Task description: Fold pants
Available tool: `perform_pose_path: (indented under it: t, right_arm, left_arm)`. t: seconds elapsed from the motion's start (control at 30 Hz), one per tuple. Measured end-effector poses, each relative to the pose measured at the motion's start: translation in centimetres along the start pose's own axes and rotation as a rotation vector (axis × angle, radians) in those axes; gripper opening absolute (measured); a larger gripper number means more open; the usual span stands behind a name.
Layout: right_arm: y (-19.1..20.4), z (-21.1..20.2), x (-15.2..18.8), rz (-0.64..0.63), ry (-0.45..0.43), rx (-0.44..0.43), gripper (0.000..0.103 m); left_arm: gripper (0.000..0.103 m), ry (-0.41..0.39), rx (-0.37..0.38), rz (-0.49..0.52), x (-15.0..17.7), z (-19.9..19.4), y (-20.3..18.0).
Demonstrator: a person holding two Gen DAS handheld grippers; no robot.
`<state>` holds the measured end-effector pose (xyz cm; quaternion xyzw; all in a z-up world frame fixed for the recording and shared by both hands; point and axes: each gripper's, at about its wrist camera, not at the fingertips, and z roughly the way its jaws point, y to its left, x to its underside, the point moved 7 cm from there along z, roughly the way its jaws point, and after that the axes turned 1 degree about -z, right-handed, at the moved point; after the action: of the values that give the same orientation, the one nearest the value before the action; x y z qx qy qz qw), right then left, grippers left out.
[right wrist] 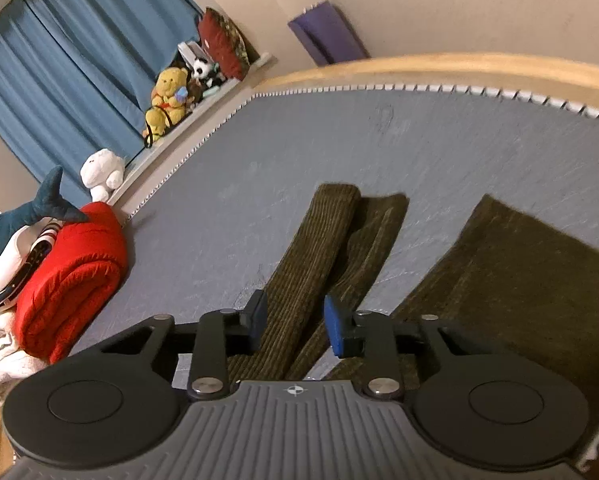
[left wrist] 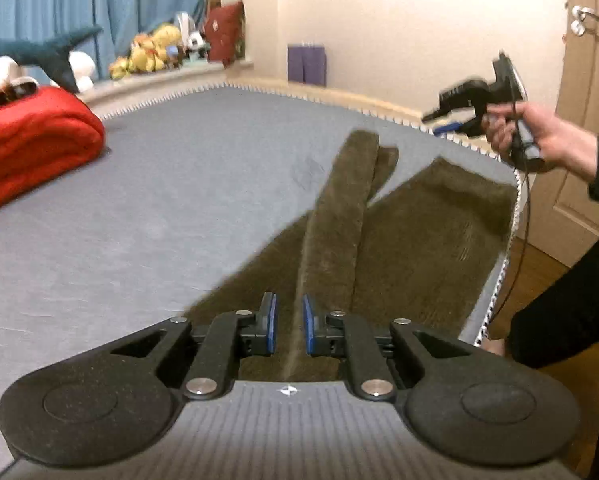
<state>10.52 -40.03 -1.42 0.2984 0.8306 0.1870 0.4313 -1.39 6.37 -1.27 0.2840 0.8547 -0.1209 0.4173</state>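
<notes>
Olive-brown corduroy pants point(left wrist: 415, 240) lie on the grey bed, near its right edge. One leg point(left wrist: 339, 220) is folded over and runs away from me; a wider part lies to the right. My left gripper point(left wrist: 289, 326) is open and empty, hovering just above the folded leg. My right gripper point(right wrist: 295, 322) is open and empty above the same leg point(right wrist: 311, 256); the wider part point(right wrist: 519, 280) lies to its right. The right gripper point(left wrist: 451, 114) also shows in the left wrist view, held in a hand above the bed's far right edge.
A folded red blanket point(left wrist: 31, 140) lies at the bed's left side with a toy shark point(left wrist: 39, 52) and white items on it. Stuffed toys point(right wrist: 167, 100) line the sill under blue curtains. The bed's wooden frame point(right wrist: 459, 66) and a door point(left wrist: 587, 80) stand beyond.
</notes>
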Motion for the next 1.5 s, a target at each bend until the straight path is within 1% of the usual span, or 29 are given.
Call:
perform_pose_path:
  t: [0.07, 0.1, 0.13, 0.17, 0.2, 0.27, 0.37, 0.4, 0.43, 0.47, 0.5, 0.6, 0.67, 0.73, 0.77, 0.8, 0.83, 0.87, 0.97, 1.03, 1.1, 1.13, 1.2, 1.27, 1.33, 1.37, 1.43, 1.47, 1.5]
  right_arm:
    - [-0.2, 1.9, -0.2, 0.014, 0.039, -0.024, 0.033]
    - [-0.1, 2.8, -0.1, 0.018, 0.053, -0.033, 0.035]
    - [0.1, 3.9, 0.0, 0.01, 0.068, -0.039, 0.035]
    - [0.4, 4.9, 0.0, -0.004, 0.081, -0.044, 0.035]
    - [0.7, 6.0, 0.0, -0.02, 0.096, -0.055, 0.035]
    - [1.1, 8.1, 0.1, -0.031, 0.113, -0.051, 0.036]
    - [1.2, 11.4, 0.2, -0.016, 0.132, -0.017, 0.043]
    - [1.2, 12.3, 0.3, -0.009, 0.138, 0.002, 0.045]
    - [1.0, 13.5, 0.4, 0.0, 0.146, 0.024, 0.046]
    - [0.8, 14.4, 0.6, 0.008, 0.156, 0.04, 0.048]
    - [0.6, 15.2, 0.9, 0.017, 0.168, 0.056, 0.048]
    - [0.3, 17.0, 1.7, 0.035, 0.189, 0.089, 0.048]
    - [0.2, 17.7, 2.0, 0.04, 0.184, 0.112, 0.047]
    - [0.4, 17.7, 1.9, 0.045, 0.172, 0.117, 0.031]
    - [0.6, 17.5, 1.8, 0.042, 0.163, 0.118, 0.014]
    - [0.7, 17.1, 1.6, 0.041, 0.149, 0.115, 0.013]
    - [0.9, 16.5, 1.2, 0.044, 0.134, 0.097, 0.012]
    - [1.1, 15.8, 0.9, 0.04, 0.121, 0.084, 0.011]
    - [2.3, 12.2, -0.4, 0.0, 0.067, 0.043, 0.01]
    - [3.2, 8.3, -1.2, -0.048, 0.019, 0.027, 0.01]
    - [3.5, 3.8, -1.8, -0.076, -0.041, 0.029, 0.009]
    - [3.3, 1.0, -1.9, -0.072, -0.065, 0.038, 0.009]
    - [1.9, -4.1, -1.1, -0.058, -0.073, 0.106, 0.009]
    - [0.0, -7.7, 0.5, -0.053, -0.05, 0.171, 0.009]
    - [-3.0, -10.4, 3.1, -0.044, 0.001, 0.236, 0.01]
    - [-4.5, -10.8, 4.2, -0.029, 0.042, 0.267, 0.011]
    - [-8.3, -10.7, 6.4, 0.055, 0.122, 0.298, 0.017]
    - [-9.8, -10.4, 6.8, 0.08, 0.129, 0.315, 0.017]
    - [-11.2, -10.4, 6.8, 0.093, 0.116, 0.339, 0.024]
  left_arm:
    - [0.015, 0.072, -0.008, 0.051, 0.2, 3.9, -1.7]
    - [0.017, 0.084, -0.007, 0.091, 0.4, 5.1, -2.6]
    - [0.022, 0.087, 0.005, 0.123, 0.2, 6.0, -3.4]
    - [0.034, 0.1, 0.027, 0.139, 0.2, 6.9, -3.7]
    - [0.041, 0.11, 0.037, 0.149, 0.2, 7.6, -4.0]
    - [0.043, 0.12, 0.028, 0.165, 0.0, 9.0, -4.1]
    - [0.045, 0.161, 0.033, 0.139, 0.0, 10.6, -3.1]
    - [0.045, 0.173, 0.036, 0.143, 0.5, 10.5, -2.7]
    - [0.047, 0.181, 0.033, 0.154, 0.6, 10.7, -2.7]
    - [0.051, 0.187, 0.025, 0.165, 0.8, 11.0, -2.9]
    - [0.054, 0.191, 0.02, 0.173, 1.1, 11.3, -2.9]
    - [0.054, 0.215, -0.007, 0.201, 1.6, 12.2, -2.9]
    - [0.054, 0.227, -0.025, 0.213, 2.0, 12.6, -2.9]
    - [0.051, 0.234, -0.03, 0.223, 2.3, 12.9, -2.9]
    - [0.041, 0.238, -0.033, 0.239, 2.6, 13.0, -2.9]
    - [0.03, 0.24, -0.038, 0.259, 2.9, 13.2, -3.1]
    - [0.023, 0.24, -0.045, 0.275, 3.0, 13.3, -3.2]
    - [0.01, 0.239, -0.051, 0.29, 3.2, 13.3, -3.2]
    - [0.007, 0.198, -0.049, 0.284, 2.4, 12.3, -2.6]
    - [0.007, 0.162, -0.017, 0.247, 1.4, 10.9, -1.9]
    - [0.007, 0.131, 0.018, 0.254, 0.6, 9.3, -1.6]
    - [0.007, 0.116, 0.043, 0.272, 0.4, 8.4, -1.6]
    - [0.007, 0.099, 0.109, 0.306, 0.5, 6.8, -1.9]
    - [0.007, 0.11, 0.171, 0.347, 1.6, 5.9, -2.7]
    - [0.008, 0.163, 0.229, 0.386, 3.3, 6.0, -4.1]
    - [0.01, 0.194, 0.241, 0.408, 4.1, 6.3, -4.7]
    - [0.017, 0.223, 0.241, 0.447, 5.3, 6.6, -5.3]
    - [0.028, 0.222, 0.245, 0.432, 5.2, 6.5, -5.2]
    - [0.034, 0.211, 0.254, 0.397, 4.7, 6.2, -4.9]
